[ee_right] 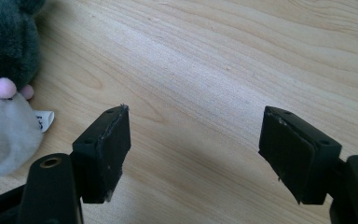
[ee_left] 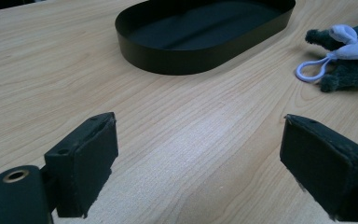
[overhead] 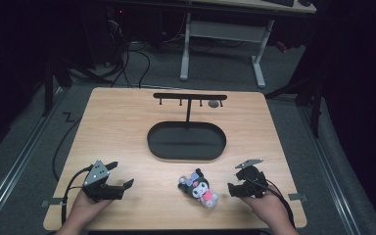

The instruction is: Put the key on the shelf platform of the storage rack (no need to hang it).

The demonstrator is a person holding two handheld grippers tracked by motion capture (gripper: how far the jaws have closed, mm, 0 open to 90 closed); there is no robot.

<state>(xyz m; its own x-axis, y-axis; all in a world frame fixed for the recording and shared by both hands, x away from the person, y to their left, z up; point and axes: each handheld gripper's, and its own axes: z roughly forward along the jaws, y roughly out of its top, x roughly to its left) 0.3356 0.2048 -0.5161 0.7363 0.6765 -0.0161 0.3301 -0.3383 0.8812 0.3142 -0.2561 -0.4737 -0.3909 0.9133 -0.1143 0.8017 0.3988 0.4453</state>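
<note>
A small plush toy (overhead: 199, 187), dark grey with a lilac bow, a pink and white body and a lilac loop, lies on the wooden table (overhead: 122, 127) near its front edge. It also shows at the right edge of the left gripper view as the plush toy (ee_left: 349, 56), and at the left edge of the right gripper view as the plush toy (ee_right: 4, 84). My left gripper (overhead: 120, 175) rests at the front left, open and empty, well to the left of the toy. My right gripper (overhead: 236, 179) sits just right of the toy, open, with bare wood between its jaws.
A black oval tray (overhead: 186, 141) lies mid-table behind the toy, with a black T-shaped hook stand (overhead: 189, 100) rising at its far side. The same oval tray (ee_left: 200, 37) sits ahead of the left gripper. A desk frame (overhead: 223, 44) stands on the floor beyond the table.
</note>
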